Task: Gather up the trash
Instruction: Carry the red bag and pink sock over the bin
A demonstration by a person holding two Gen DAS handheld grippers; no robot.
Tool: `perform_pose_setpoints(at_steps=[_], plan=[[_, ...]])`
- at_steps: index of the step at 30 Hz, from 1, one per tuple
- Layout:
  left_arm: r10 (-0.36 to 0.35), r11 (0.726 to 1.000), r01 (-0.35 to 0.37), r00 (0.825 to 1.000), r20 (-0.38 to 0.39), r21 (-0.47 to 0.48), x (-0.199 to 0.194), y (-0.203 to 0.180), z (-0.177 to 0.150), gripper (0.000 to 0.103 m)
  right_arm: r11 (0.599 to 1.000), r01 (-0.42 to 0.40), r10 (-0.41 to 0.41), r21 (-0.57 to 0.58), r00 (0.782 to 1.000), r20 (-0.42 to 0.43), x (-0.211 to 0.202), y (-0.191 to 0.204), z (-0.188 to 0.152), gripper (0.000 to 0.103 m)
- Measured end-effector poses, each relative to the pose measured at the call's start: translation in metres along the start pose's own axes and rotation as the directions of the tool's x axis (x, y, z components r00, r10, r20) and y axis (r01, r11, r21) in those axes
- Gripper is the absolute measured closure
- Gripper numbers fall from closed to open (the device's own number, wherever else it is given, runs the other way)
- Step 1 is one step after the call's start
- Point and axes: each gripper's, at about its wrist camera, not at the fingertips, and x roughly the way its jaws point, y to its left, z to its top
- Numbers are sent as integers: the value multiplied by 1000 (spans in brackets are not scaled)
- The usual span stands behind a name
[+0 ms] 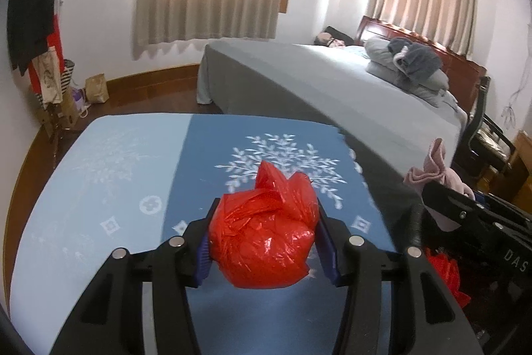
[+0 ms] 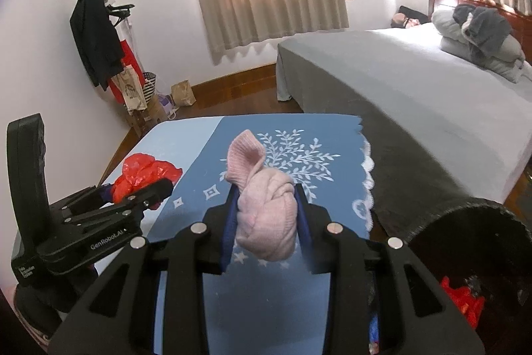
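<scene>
A crumpled red plastic bag [image 1: 264, 235] sits between the blue pads of my left gripper [image 1: 266, 242], which is shut on it above the blue patterned tablecloth [image 1: 133, 188]. My right gripper [image 2: 267, 215] is shut on a balled-up pink knitted cloth [image 2: 266, 215]. In the right wrist view the left gripper [image 2: 133, 198] with its red bag [image 2: 143, 172] appears at the left. In the left wrist view the right gripper [image 1: 465, 215] and the pink cloth [image 1: 432, 169] show at the right edge. A dark round bin [image 2: 465, 255] at the lower right holds red plastic scraps [image 2: 462, 298].
A grey bed [image 1: 332, 82] with pillows and a grey garment runs along the right behind the table. A coat stand [image 2: 96, 32] with dark clothes and bags stands by the left wall. A paper bag [image 1: 97, 88] rests on the wooden floor. A dark chair [image 1: 482, 129] stands beside the bed.
</scene>
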Motion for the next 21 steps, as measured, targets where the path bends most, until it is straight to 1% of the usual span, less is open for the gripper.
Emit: perform_pose_setpoints(at_steps=[9,21], plan=[[-67,997,67,998,14,50,-25,-50,-9,52,999,48,-48,15,998,28,-44,-17,-14,72],[-161,979,156,987,22,131,-46,-105,-11,52,992,118,-121,50,990,69,-92,-45,-32,72]])
